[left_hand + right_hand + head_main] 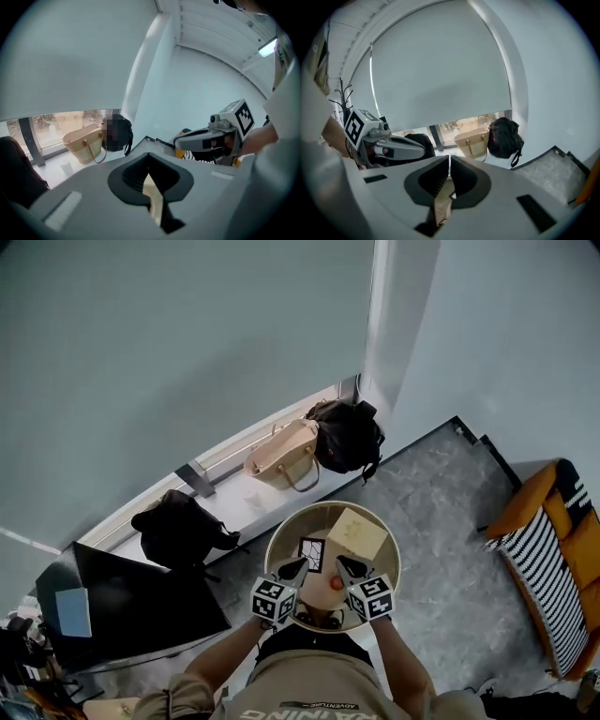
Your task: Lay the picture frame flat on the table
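Observation:
In the head view a small dark-framed picture frame sits on the round light wooden table, beside a tan cardboard box. My left gripper hovers at the frame's near left corner, and my right gripper is just right of it, above a small orange object. In both gripper views the jaws meet at their tips, left gripper and right gripper, with nothing clamped between them. Each gripper view shows the other gripper alongside and points out over the room, so neither shows the frame.
Along the window ledge stand a beige handbag and a black backpack. Another black bag and a dark desk are at the left. An orange chair with a striped cushion stands at the right on the grey floor.

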A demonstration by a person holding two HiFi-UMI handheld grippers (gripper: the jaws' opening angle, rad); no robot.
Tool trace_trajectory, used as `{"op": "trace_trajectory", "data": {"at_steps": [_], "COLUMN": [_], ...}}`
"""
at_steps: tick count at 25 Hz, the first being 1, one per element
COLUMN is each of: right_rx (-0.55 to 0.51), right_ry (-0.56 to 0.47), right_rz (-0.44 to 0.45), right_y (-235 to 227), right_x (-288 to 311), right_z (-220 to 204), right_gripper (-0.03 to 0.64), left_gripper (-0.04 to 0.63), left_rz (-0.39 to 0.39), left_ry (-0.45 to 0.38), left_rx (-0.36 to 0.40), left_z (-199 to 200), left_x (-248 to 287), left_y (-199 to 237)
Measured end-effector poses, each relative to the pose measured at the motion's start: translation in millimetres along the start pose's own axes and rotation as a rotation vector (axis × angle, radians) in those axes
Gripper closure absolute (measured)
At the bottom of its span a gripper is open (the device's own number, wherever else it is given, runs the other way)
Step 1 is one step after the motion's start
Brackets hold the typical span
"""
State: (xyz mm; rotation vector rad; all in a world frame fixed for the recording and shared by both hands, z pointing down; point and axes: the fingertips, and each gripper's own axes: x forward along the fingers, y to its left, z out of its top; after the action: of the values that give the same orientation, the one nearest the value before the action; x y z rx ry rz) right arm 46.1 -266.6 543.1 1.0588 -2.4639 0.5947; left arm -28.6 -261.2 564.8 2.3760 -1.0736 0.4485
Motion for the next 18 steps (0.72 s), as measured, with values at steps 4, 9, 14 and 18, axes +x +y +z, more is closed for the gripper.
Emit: {"op": "trace_trajectory", "data": {"at_steps": [4, 9, 14, 18], "right_rx": [-0.029, -0.069, -0.117, -0.164], "right_ry": [-0.074, -0.211, -0.322, -0.365], "right_rz": [-0.006, -0.069, -0.117, -0.123], "right_y": [10, 18, 21, 25], "right_x": [-28, -65, -89, -98], "right_z": [30, 73, 117, 149], "right_gripper": [0.606, 0.609, 0.609, 0.609], "left_gripper": [0.588, 0.588, 0.589, 0.589], "left_rz": [-0.014, -0.020, -0.003, -0.003], "left_ry": [-0.041, -0.131, -0.238, -0.300], "left_rx": [0.071, 0.176, 0.180, 0.194], "left_z": [37, 91, 139, 167], "left_x": [-19, -41, -51, -51], "left_y": [-13, -30, -44, -52]}}
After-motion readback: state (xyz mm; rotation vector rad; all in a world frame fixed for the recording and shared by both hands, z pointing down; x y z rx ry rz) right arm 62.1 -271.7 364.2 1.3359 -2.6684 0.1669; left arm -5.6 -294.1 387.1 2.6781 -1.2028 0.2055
